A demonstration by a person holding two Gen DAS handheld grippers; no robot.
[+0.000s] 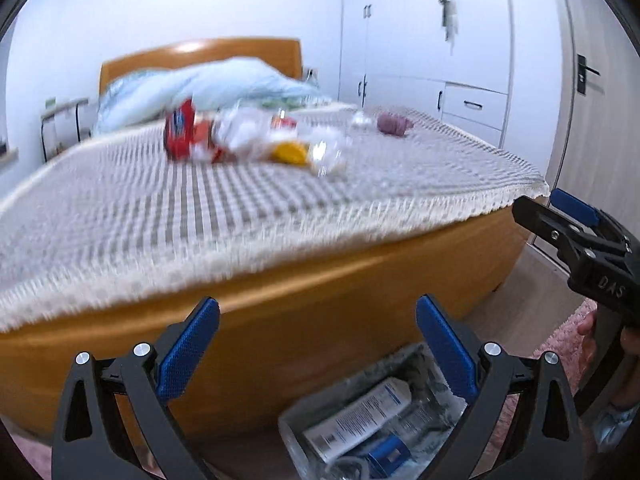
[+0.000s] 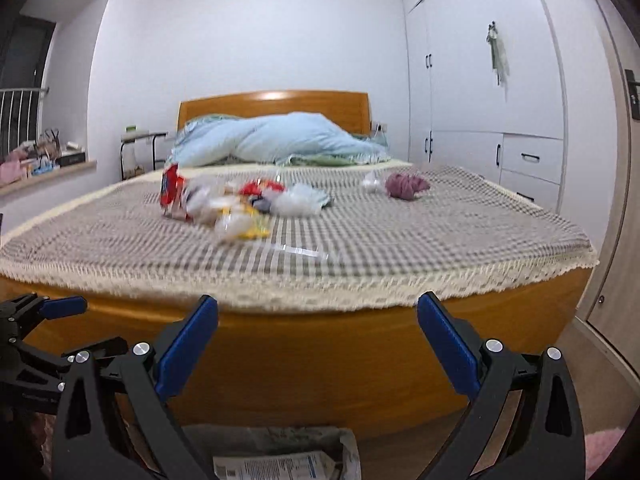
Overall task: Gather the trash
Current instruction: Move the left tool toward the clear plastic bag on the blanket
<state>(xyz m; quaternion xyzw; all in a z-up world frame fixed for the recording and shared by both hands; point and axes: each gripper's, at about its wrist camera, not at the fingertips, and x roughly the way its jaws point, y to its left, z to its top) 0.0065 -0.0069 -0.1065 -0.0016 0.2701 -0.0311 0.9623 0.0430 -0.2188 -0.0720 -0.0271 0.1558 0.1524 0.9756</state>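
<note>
Bedroom, wooden bed (image 2: 320, 360) w/ checked grey-cream cover (image 2: 360, 248), both views blurred by motion.

Far left: window ledge w/ boxes and bags (image 2: 36, 160), small side table (image 2: 138, 148) by the headboard. Pale blue duvet (image 2: 280, 140) bunched at the far end of the bed.

Trash pile (image 2: 232, 204) sits mid-bed, left of centre: red packet (image 2: 170, 190) upright at its left edge, white crumpled plastic and a yellow wrapper (image 2: 252, 232) toward the near side; exact items too blurred to name. Clear flat strip (image 2: 298, 250) lies on the cover just nearer than the pile. Right of the pile, apart from it: small white scrap (image 2: 372, 180) touching or just beside a mauve cloth bundle (image 2: 406, 186).

Left gripper (image 1: 318, 344): blue pads spread wide, nothing between them, held near the bed's foot, above a lined bin (image 1: 424, 360) on the floor. Bin holds a white labelled bottle (image 1: 360, 416) and a blue item (image 1: 390, 454).

Right gripper (image 2: 318, 344): also spread wide, empty, facing the footboard, bin edge below it. In the left view it shows at far right, a hand (image 1: 590, 336) on its grip.

Far right: white wardrobe (image 2: 480, 100) w/ drawers, door beyond.
</note>
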